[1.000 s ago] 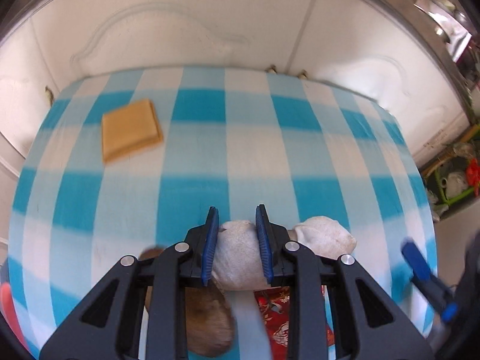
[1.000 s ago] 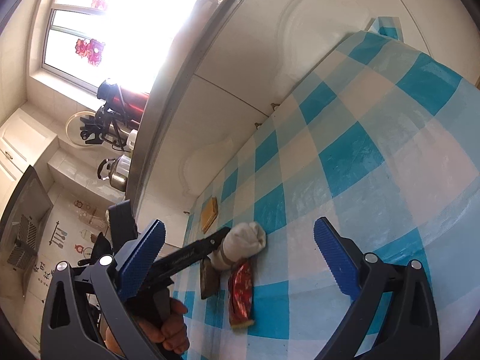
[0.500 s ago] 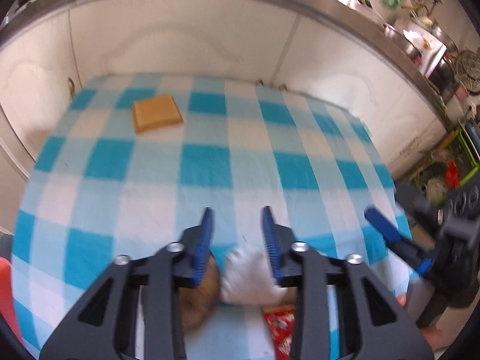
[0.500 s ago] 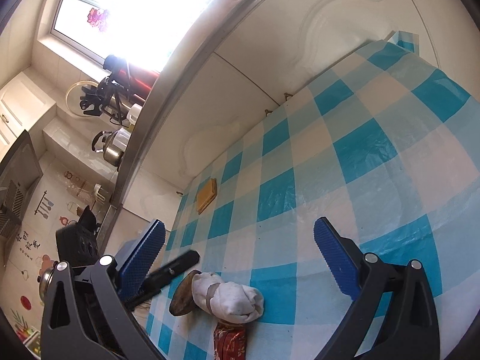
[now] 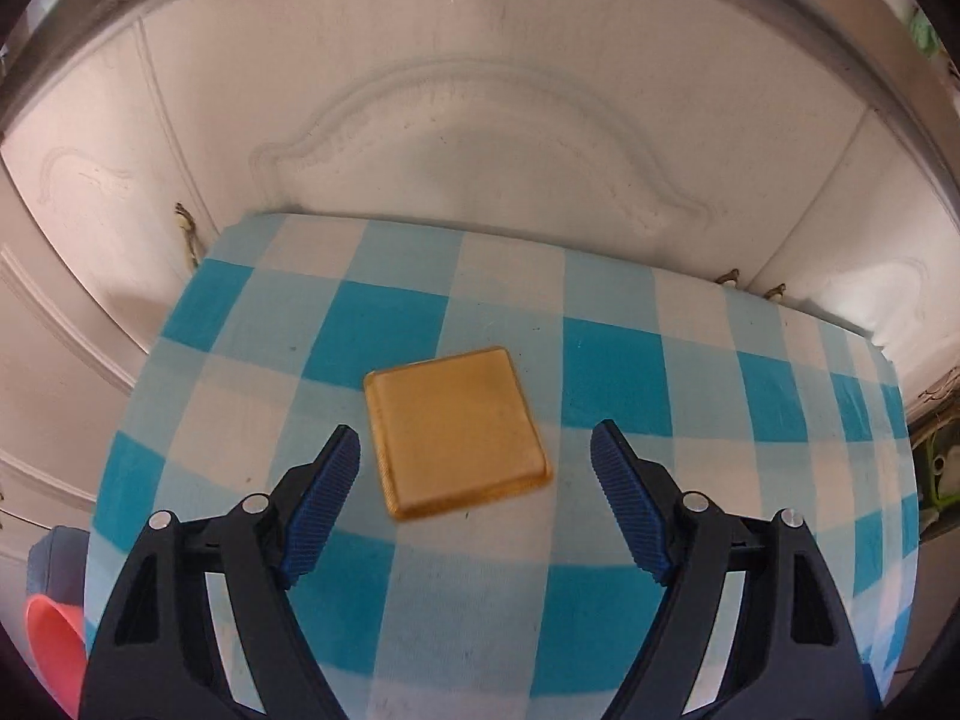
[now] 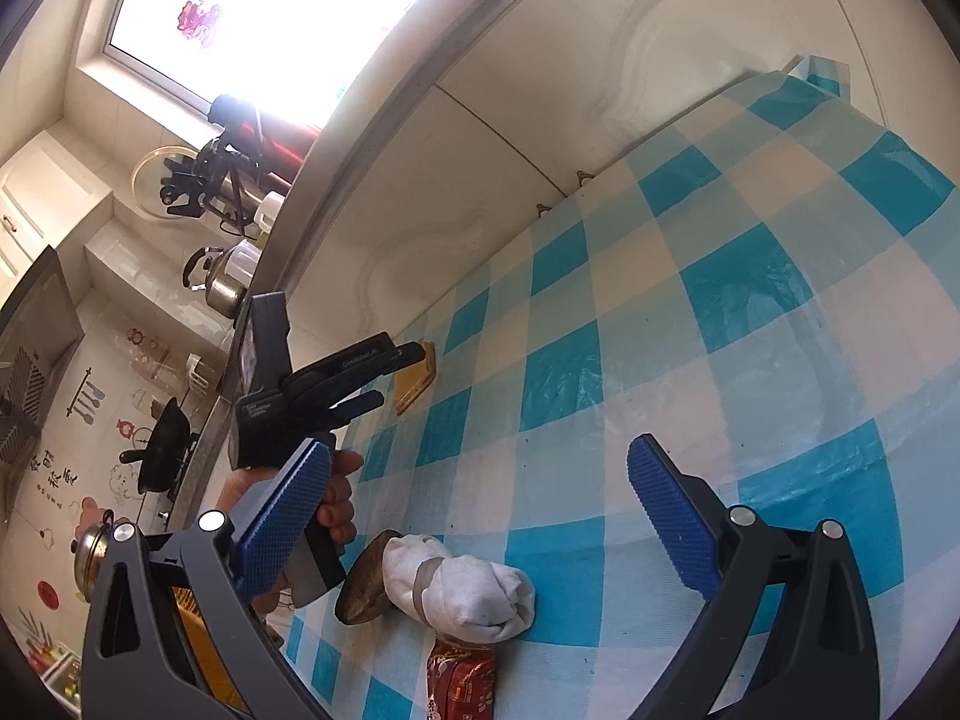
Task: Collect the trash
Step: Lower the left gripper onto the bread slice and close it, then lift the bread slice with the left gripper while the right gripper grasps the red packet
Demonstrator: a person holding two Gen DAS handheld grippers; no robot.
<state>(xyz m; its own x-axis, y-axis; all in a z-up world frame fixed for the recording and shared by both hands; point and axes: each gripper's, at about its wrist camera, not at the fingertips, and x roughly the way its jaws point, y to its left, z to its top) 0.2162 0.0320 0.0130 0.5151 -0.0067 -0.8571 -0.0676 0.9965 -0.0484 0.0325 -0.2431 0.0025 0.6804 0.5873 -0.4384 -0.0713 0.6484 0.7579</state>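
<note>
The left gripper (image 5: 475, 459) hovers with its jaws spread wide, nothing between the blue pads (image 5: 324, 504). The right gripper (image 6: 477, 510) is likewise wide apart and empty. A hand (image 6: 336, 498) holds the left one's handle.

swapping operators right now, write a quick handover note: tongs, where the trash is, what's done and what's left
Left tongs: open, empty, lined up on the flat yellow square on the checked tablecloth.
Right tongs: open, empty, above the cloth near its front edge.
Trash: white bundle with a brown piece against it, red wrapper just in front, all lying on the cloth.
Done: nothing is gripped; no bin is visible.
Left: pick up the square, bundle, brown piece and wrapper.
</note>
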